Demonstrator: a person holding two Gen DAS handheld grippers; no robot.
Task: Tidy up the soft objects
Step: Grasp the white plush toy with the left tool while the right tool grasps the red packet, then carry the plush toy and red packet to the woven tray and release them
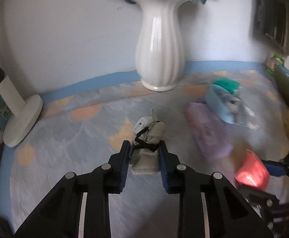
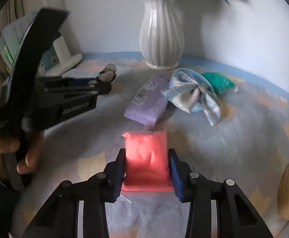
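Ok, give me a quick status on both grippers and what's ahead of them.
Left gripper shut on grey pouch. Right gripper shut on pink packet. Ahead on the mat: purple pack, blue bow, white vase.

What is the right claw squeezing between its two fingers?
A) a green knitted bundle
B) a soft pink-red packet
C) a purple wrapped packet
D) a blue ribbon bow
B: the right claw is closed on the soft pink-red packet, while the other items lie farther back on the blue patterned cloth.
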